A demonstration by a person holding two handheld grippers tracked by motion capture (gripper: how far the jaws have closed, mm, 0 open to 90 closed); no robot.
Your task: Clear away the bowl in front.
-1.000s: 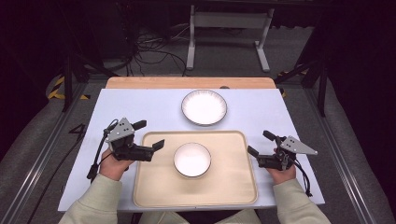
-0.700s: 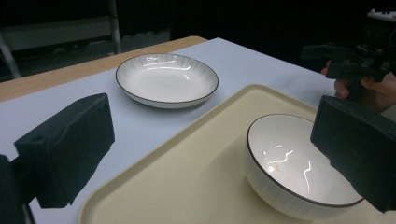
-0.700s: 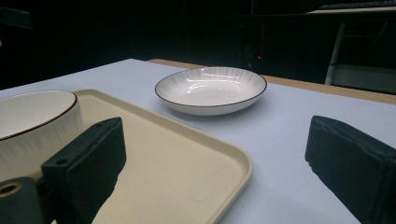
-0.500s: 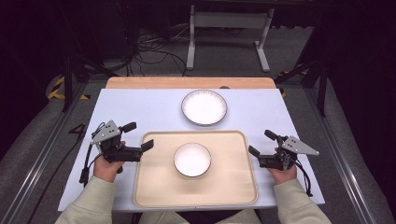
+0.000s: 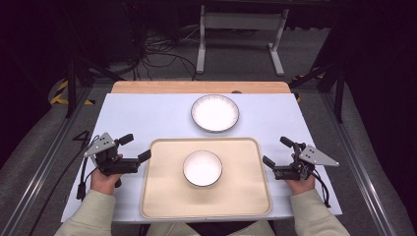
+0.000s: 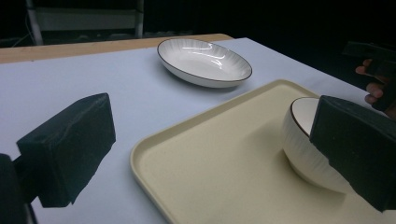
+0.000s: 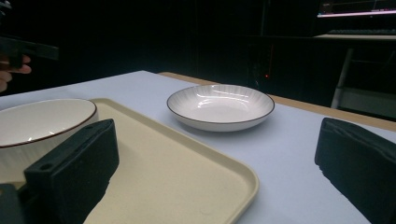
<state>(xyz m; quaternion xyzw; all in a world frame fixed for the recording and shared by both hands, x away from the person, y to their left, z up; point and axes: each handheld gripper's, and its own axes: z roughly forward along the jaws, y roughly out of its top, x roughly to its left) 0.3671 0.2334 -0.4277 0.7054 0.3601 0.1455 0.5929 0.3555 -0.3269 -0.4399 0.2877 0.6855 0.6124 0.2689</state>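
Left gripper (image 5: 135, 148) and right gripper (image 5: 278, 151) both have jaws apart, holding nothing, one at each side edge of the cream tray (image 5: 162, 196) on the desk (image 5: 147, 113). White bowl (image 5: 202, 168) sits mid-tray; white plate (image 5: 215, 112) beyond the tray.

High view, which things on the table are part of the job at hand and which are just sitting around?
In the job:
- bowl, in the middle of the tray
- tray, between the two tongs
- left tongs, open, at the tray's left edge
- right tongs, open, off the tray's right edge

Lying about:
- plate, empty, beyond the tray
- wooden board along the table's far edge
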